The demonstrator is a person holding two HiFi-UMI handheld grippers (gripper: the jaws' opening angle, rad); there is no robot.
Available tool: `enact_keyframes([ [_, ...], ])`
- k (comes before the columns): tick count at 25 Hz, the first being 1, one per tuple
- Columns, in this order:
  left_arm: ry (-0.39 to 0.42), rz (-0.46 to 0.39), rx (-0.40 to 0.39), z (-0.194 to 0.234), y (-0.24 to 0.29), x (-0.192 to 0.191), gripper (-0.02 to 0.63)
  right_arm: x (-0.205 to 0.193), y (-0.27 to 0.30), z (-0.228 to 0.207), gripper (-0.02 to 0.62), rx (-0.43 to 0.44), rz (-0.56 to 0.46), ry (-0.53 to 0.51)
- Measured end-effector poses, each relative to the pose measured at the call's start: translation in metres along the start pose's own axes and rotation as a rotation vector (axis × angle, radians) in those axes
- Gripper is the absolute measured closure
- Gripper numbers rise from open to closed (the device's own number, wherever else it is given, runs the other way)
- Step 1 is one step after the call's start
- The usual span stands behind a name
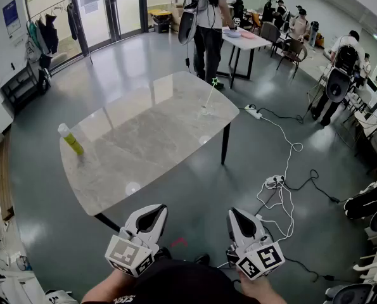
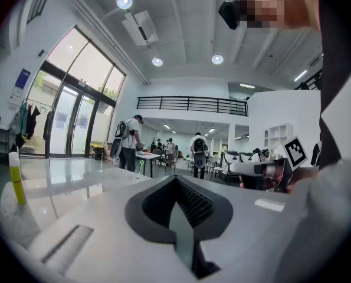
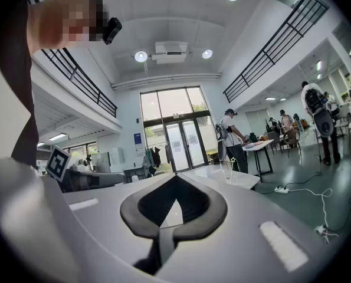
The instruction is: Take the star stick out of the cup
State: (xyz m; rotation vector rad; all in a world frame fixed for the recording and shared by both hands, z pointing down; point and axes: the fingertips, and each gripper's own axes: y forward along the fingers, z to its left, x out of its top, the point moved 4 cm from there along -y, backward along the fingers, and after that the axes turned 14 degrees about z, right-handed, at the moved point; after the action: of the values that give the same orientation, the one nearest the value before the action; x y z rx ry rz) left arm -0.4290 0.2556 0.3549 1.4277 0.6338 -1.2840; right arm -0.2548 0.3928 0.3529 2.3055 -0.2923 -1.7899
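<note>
A thin stick topped with a green star (image 1: 214,81) leans out of a small clear cup (image 1: 206,110) near the far right corner of the marble table (image 1: 150,138). The star stick (image 2: 141,165) shows tiny and far off in the left gripper view, and the star stick (image 3: 233,160) shows small in the right gripper view. My left gripper (image 1: 155,210) and right gripper (image 1: 235,214) are held low in front of the table's near edge, far from the cup. Both have their jaws together with nothing between them.
A yellow bottle with a white cap (image 1: 70,139) stands at the table's left edge. A person with a backpack (image 1: 207,18) stands beyond the table by a white table (image 1: 245,41). Cables and a power strip (image 1: 275,181) lie on the floor to the right.
</note>
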Motion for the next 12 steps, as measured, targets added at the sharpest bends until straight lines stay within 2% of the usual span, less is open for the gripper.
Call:
enact_keyframes([
  [12,0.017,0.011,-0.013,-0.01,0.011,-0.003,0.609,-0.002,-0.007,-0.014,0.583,-0.012,-0.012,0.02],
])
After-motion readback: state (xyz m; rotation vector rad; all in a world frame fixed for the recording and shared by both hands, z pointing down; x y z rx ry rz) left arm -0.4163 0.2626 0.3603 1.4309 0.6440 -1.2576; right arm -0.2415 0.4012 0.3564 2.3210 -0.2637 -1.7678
